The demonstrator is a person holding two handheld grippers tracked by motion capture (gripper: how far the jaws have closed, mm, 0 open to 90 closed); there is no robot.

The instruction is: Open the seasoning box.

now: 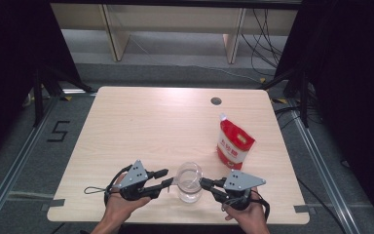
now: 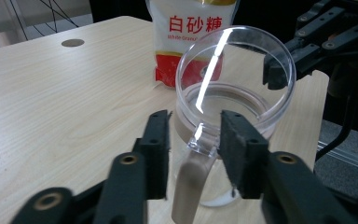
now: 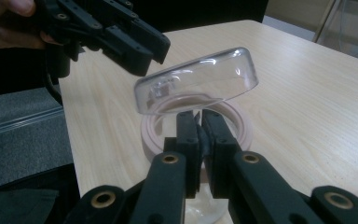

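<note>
— So where's the clear plastic jar (image 1: 190,183) sitting?

— Close to the near edge of the counter (image 1: 141,126), about midway along it, between the two hand-held grippers. It stands upright on the wood, with a pinkish ring around its mouth (image 3: 242,135) and a beige handle (image 2: 189,186) on its side.

— And the lid?

— The clear hinged lid (image 3: 198,81) is swung up, so the mouth is uncovered. In the right gripper view it stands tilted above the ring.

— What's the left hand-held gripper (image 2: 193,140) doing?

— Its jaws are spread, one on each side of the handle's top. There's a visible gap on the left side; on the right I can't tell whether the pad touches the plastic.

— The right hand-held gripper (image 3: 199,135)?

— Pressed together at the jar's rim, just under the raised lid. The pads meet over the edge of the pink ring, pinching it.

— Anything else on the counter?

— A red and white pouch of white sugar (image 1: 233,144) stands toward the right edge, beyond the jar and apart from it. A round cable hole (image 1: 216,101) sits near the far edge.
</note>
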